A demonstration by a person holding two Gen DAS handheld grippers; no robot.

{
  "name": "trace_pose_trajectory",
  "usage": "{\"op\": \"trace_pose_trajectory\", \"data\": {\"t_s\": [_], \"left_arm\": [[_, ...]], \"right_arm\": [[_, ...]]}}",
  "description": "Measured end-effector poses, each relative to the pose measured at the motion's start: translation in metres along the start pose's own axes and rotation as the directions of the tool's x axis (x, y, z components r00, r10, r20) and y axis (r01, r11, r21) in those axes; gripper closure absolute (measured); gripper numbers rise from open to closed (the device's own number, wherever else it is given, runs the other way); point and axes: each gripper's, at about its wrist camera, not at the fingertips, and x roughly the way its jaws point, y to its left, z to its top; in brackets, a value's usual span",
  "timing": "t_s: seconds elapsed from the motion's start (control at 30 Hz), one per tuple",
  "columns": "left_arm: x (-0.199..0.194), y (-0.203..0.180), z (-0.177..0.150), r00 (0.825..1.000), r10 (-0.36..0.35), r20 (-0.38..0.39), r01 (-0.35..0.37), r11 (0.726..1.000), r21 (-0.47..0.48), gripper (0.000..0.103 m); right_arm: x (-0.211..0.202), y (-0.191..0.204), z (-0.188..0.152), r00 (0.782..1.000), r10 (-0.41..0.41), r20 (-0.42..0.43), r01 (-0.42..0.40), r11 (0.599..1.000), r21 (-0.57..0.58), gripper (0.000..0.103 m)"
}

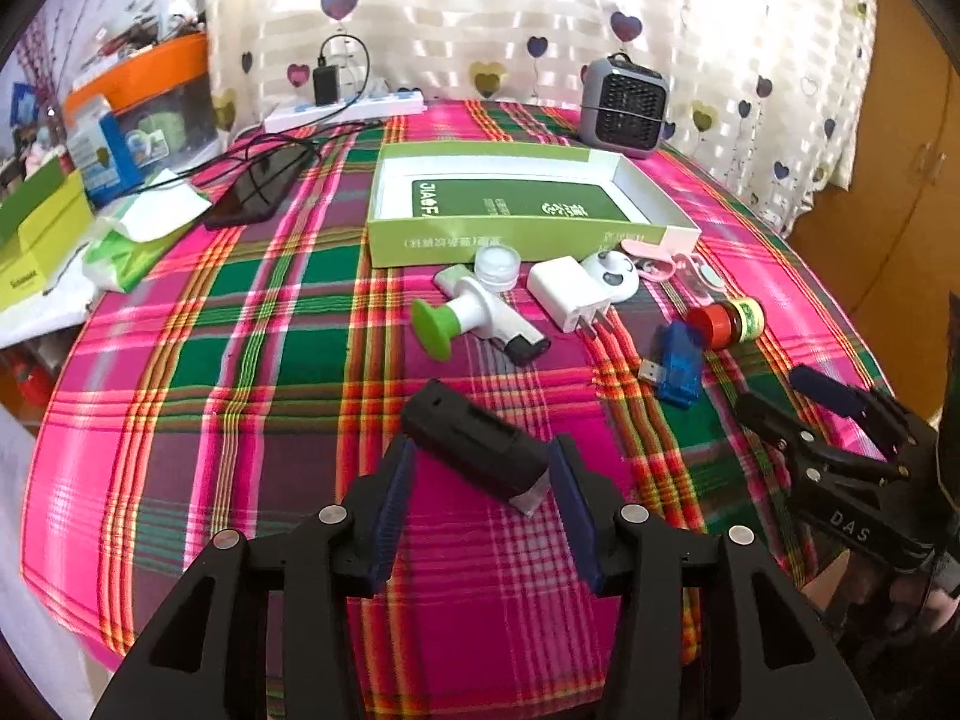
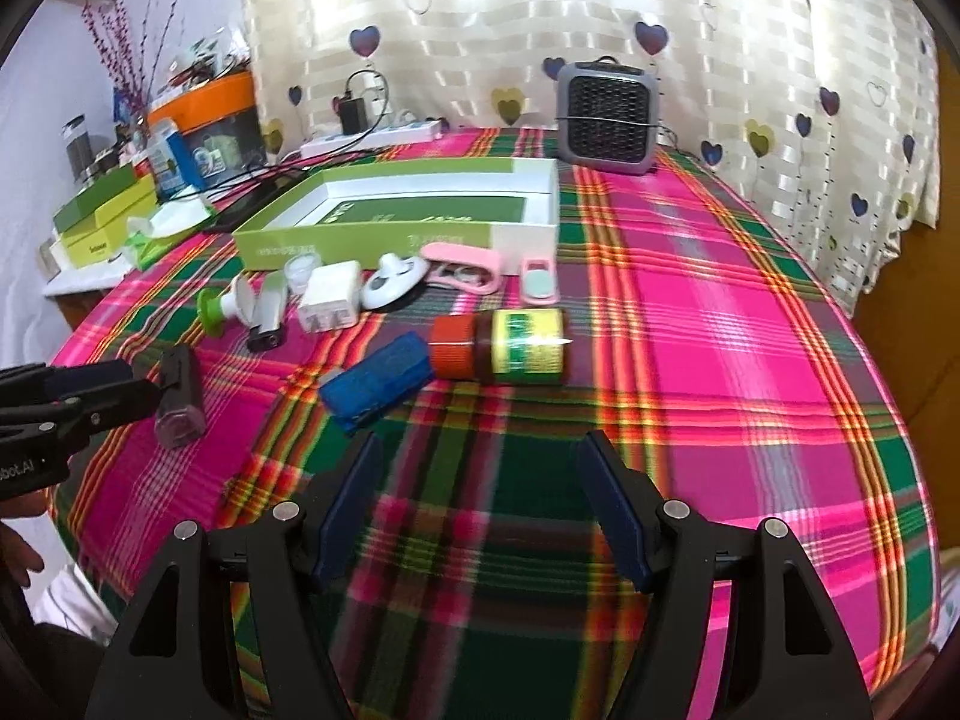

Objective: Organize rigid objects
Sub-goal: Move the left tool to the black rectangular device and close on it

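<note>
**Both grippers open over the plaid table**

Plaid cloth (image 1: 240, 360) in pink and green covers the table, with a heart-print curtain (image 1: 480, 12) behind it. I count one open green box (image 1: 516, 240) at twelve o'clock from my left gripper (image 1: 483, 504), and it holds nothing loose. Just in front of it lie several small things: one green-and-white tool (image 1: 480, 315), one clear cap (image 1: 496, 264), one white plug (image 1: 570, 294), one blue USB stick (image 1: 675, 369) and one red-capped jar (image 1: 726, 321) on its side. One black case (image 1: 474, 447) lies on the cloth between my left fingers, whose pads stand clear of it. My right gripper (image 2: 486, 510) is spread wide over bare cloth, the jar at twelve o'clock. One grey fan (image 1: 624, 108) stands at one o'clock.
</note>
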Motion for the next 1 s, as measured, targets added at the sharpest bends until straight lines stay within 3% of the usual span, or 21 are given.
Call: {"op": "trace_pose_trajectory", "data": {"t_s": [0.17,0.47,0.73,1.0], "left_arm": [[0.012,0.001,0.006,0.999,0.006,-0.046,-0.008,0.999,-0.045,0.058],[0.023,-0.010,0.003,0.995,0.033,-0.095,-0.036,0.999,-0.030,0.056],[0.020,0.005,-0.005,0.992,0.068,-0.107,-0.075,0.995,-0.063,0.056],[0.020,0.021,-0.008,0.990,0.082,-0.111,-0.091,0.992,-0.082,0.056]], "right_arm": [[-0.003,-0.009,-0.002,1.000,-0.001,0.003,0.001,1.000,0.021,0.035],[-0.005,-0.017,-0.001,1.000,-0.002,0.013,0.002,1.000,0.019,0.035],[-0.003,-0.021,-0.002,1.000,0.009,0.011,-0.009,1.000,0.019,0.035],[0.005,-0.028,0.011,0.996,0.087,0.003,-0.087,0.996,0.006,0.035]]}}
